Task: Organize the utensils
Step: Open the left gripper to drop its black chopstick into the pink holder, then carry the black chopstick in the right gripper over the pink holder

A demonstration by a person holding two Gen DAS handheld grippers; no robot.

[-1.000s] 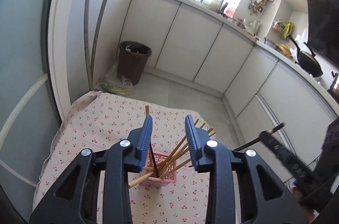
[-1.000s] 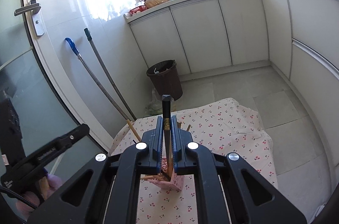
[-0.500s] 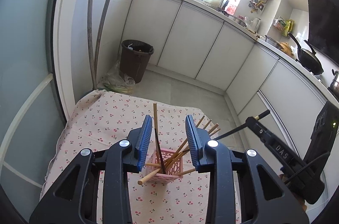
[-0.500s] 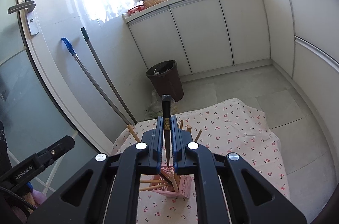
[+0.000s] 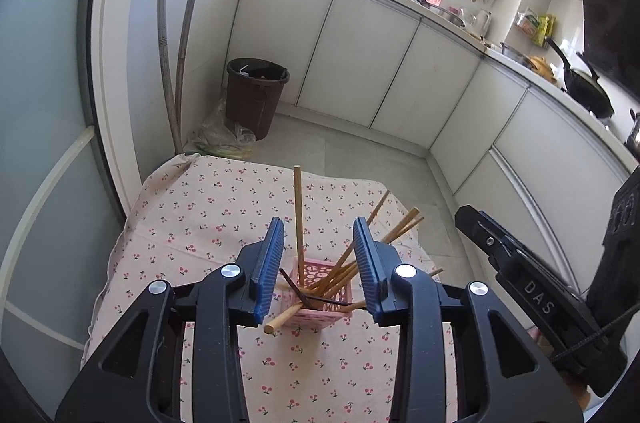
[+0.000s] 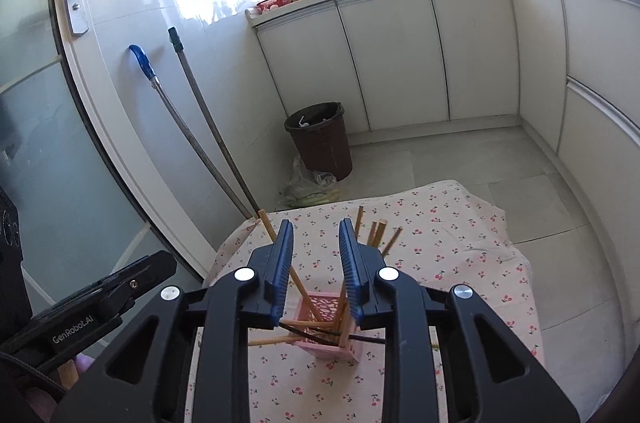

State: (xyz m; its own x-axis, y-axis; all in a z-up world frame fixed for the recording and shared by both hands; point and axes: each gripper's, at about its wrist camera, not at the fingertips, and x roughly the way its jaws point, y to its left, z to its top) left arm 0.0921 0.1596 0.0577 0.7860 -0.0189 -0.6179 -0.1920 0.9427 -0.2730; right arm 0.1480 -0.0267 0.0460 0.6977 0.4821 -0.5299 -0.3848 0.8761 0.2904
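Observation:
A pink lattice basket [image 5: 325,277] stands on a cherry-print tablecloth [image 5: 208,223] and holds several wooden chopsticks [image 5: 298,211] leaning in different directions. A black chopstick [image 5: 320,301] lies across the basket's rim. My left gripper [image 5: 319,259] is open and empty above the basket. My right gripper [image 6: 315,263] is open and empty above the same basket [image 6: 326,323]; the black chopstick [image 6: 316,335] lies across it below the fingers. The right gripper body [image 5: 532,299] shows at the right of the left wrist view.
A brown bin [image 5: 256,95] and a bag [image 5: 224,139] stand on the floor beyond the table. Two mop handles [image 5: 176,43] lean on the wall. White cabinets [image 5: 380,63] run along the back and right. A glass door [image 6: 36,127] is at the left.
My right gripper was shut on the black chopstick held upright over the basket; it has opened and the chopstick now lies across the basket. Both grippers have risen slightly.

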